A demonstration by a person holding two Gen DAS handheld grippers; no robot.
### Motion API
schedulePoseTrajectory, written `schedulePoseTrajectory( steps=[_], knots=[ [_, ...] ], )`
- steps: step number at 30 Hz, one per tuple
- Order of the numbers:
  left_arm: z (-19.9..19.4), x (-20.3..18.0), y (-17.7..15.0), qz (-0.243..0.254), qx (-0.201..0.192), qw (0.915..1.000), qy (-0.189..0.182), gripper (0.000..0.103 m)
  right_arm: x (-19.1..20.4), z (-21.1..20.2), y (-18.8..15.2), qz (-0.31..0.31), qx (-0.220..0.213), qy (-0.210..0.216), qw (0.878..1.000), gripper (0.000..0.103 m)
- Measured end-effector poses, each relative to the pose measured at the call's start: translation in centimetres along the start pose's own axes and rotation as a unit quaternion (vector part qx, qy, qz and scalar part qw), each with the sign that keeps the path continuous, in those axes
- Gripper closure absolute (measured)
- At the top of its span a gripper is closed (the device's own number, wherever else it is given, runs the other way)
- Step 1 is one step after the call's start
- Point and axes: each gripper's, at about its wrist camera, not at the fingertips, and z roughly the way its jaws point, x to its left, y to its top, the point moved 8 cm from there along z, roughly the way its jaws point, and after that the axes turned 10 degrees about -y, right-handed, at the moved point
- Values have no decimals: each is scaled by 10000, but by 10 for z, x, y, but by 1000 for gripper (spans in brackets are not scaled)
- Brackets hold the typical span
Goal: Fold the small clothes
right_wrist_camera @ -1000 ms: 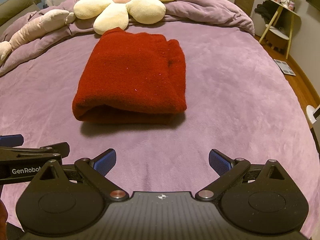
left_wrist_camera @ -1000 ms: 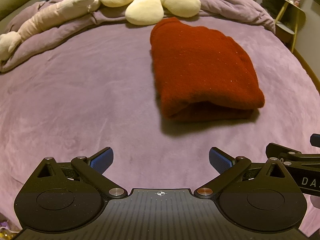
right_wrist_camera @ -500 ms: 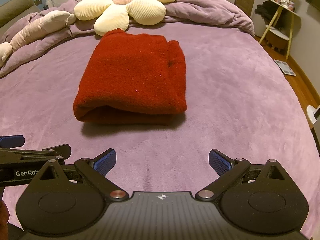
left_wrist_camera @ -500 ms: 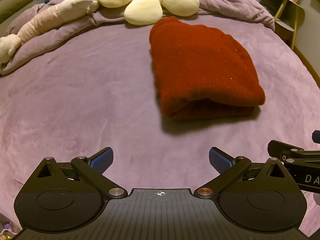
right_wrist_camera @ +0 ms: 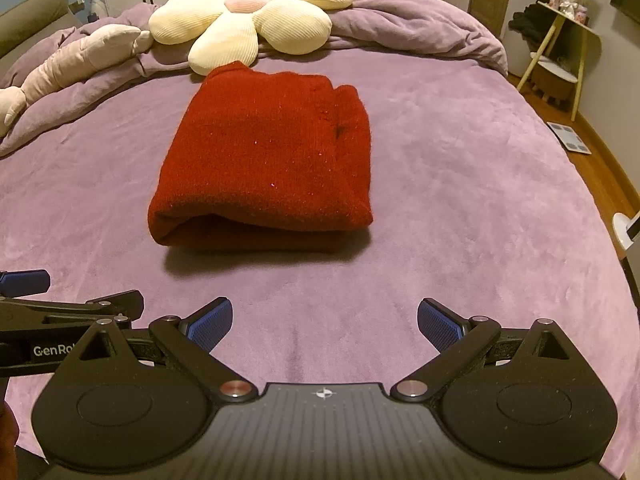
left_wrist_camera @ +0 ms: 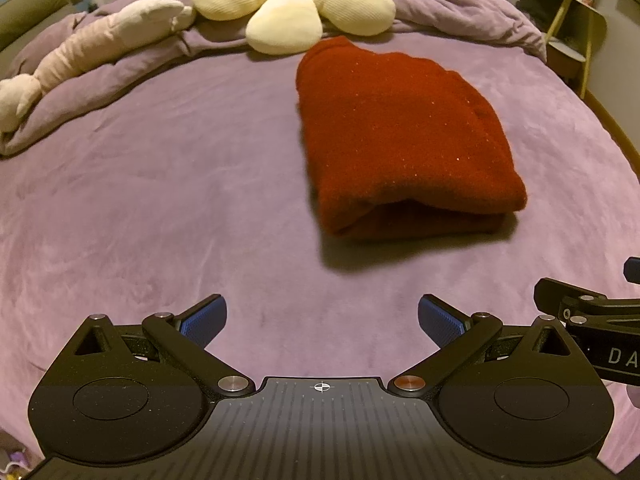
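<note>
The red garment [left_wrist_camera: 404, 140] lies folded into a compact rectangle on the purple bed [left_wrist_camera: 160, 200], its far end just short of the flower-shaped cushion [left_wrist_camera: 296, 0]. The rounded fold faces the cameras; the layers stack evenly, with one small crease near the far right corner in the right wrist view.

The left gripper [left_wrist_camera: 322, 320] and the right gripper [right_wrist_camera: 325, 320] hover side by side above the near part of the bed, well apart from the garment. Both sets of fingers are spread wide and hold nothing.

Judged from this layout, the fold is complete or nearly so, and the step in hand is a final check or retreat. To do it well:

- Keep both grippers level and clear of the cloth — a stray contact with the near fold would pull the upper layer out of line.
- If a further fold is wanted, approach from the near edge and pinch both layers together rather than the top layer alone.
- Press lightly if smoothing the crease; knit fabric of this kind likely drags on the plush cover.

Open bed surface surrounds the garment on the left, right and near sides. The bed's right edge drops to a wooden floor [right_wrist_camera: 600, 160], where a side table [right_wrist_camera: 568, 40] stands. A long pale plush toy [left_wrist_camera: 100, 48] and bunched bedding [right_wrist_camera: 420, 28] bound the far side.
</note>
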Motion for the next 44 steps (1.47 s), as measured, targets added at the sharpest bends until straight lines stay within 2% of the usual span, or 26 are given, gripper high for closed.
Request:
schedulePoseTrajectory(
  steps=[12,21,44],
  knots=[
    [-2,-1,2,-3,-6,10000,-11,0,0,-4,2,-15,-47,8,10000,4],
    [-5,-6,3,292,-130,9994,130,0,-3,-7,6,18,-106,-19,9999,4],
    [-4,-10,-1,345,-5,9994,78,0,-7,-7,7,49,-116,-84,9999,4]
  ],
)
